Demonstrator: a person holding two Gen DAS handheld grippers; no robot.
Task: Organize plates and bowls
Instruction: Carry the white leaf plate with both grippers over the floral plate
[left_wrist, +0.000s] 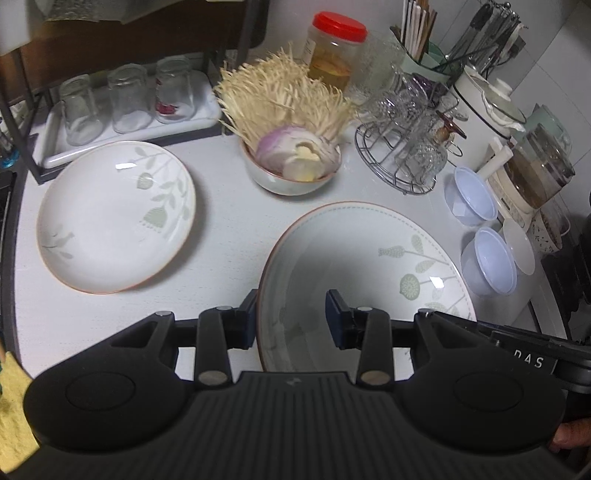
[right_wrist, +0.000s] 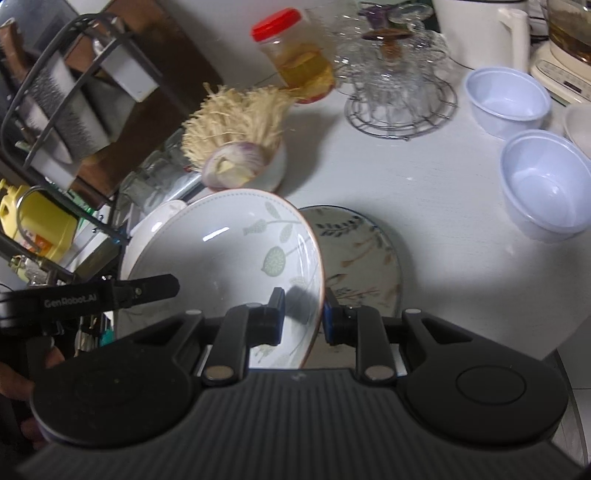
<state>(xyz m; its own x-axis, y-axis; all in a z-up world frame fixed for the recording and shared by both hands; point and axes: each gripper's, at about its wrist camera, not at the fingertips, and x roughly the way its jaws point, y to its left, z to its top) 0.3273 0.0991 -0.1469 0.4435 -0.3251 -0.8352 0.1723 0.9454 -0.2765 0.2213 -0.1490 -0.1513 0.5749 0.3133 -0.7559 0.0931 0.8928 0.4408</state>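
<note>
A large, deep white plate (left_wrist: 369, 258) with a green leaf print and a brown rim hangs tilted above the counter, held from two sides. My left gripper (left_wrist: 291, 317) is shut on its near rim, one finger outside the rim and one over the inside. In the right wrist view the same plate (right_wrist: 221, 251) has its right rim pinched by my right gripper (right_wrist: 303, 314). A smaller leaf-print plate (left_wrist: 114, 218) lies on the counter to the left. A blue-rimmed plate (right_wrist: 362, 258) with brown sprigs lies flat, partly hidden beneath the held plate.
A bowl (left_wrist: 291, 181) with onion halves and pale dried strands stands behind the plates. Two translucent plastic bowls (right_wrist: 506, 99) (right_wrist: 546, 184) sit at the right. A wire rack of glass cups (left_wrist: 402, 155), a red-lidded jar (left_wrist: 332, 51) and a tray of glasses (left_wrist: 122, 140) line the back.
</note>
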